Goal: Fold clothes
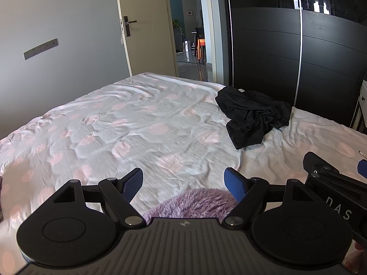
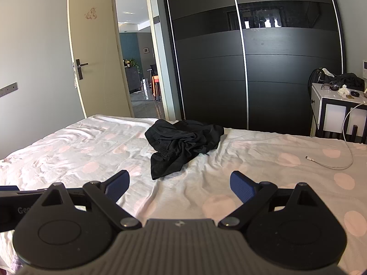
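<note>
Both grippers, left and "DAS"-lettered right, gape above crumpled black garment.

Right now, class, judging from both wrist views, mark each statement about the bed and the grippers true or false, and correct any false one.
1. The black garment lies crumpled on the bed. True.
2. The left gripper grips the garment. False: it is open, holding nothing.
3. The right gripper is open. True.
4. The bedroom door is closed. False: it stands open.
5. A white cable lies on the bed. True.
</note>
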`<state>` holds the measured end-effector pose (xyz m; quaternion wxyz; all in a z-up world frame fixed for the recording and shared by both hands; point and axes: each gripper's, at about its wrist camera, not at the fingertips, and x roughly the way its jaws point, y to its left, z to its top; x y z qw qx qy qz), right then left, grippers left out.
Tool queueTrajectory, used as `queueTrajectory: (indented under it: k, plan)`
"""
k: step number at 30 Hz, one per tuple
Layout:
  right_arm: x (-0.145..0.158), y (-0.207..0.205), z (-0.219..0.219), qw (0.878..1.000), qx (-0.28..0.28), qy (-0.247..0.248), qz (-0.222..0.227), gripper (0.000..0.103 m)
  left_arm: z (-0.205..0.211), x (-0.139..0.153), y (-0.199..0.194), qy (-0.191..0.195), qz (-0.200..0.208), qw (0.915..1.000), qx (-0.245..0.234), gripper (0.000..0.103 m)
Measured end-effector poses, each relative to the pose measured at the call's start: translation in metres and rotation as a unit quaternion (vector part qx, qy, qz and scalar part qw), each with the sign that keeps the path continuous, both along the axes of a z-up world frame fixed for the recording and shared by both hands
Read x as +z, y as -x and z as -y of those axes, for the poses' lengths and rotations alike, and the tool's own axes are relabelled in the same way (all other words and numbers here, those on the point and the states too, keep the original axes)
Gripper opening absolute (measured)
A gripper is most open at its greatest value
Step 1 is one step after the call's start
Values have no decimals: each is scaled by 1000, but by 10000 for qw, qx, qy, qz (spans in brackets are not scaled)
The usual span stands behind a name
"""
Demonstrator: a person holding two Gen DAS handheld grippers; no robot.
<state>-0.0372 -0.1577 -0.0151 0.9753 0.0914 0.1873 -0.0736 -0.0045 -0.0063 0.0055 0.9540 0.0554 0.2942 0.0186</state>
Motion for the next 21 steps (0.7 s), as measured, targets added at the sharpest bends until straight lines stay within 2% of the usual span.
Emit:
queueTrajectory:
  k: [10,21]
  plan:
    - [-2,-1,3,9998,-33,-170,40,95,-2,0,0,51,-15,10000,26,77]
    - [-3,-3,2,9999,19,-142,4,95,-3,-4,-1,2,-55,10000,59,77]
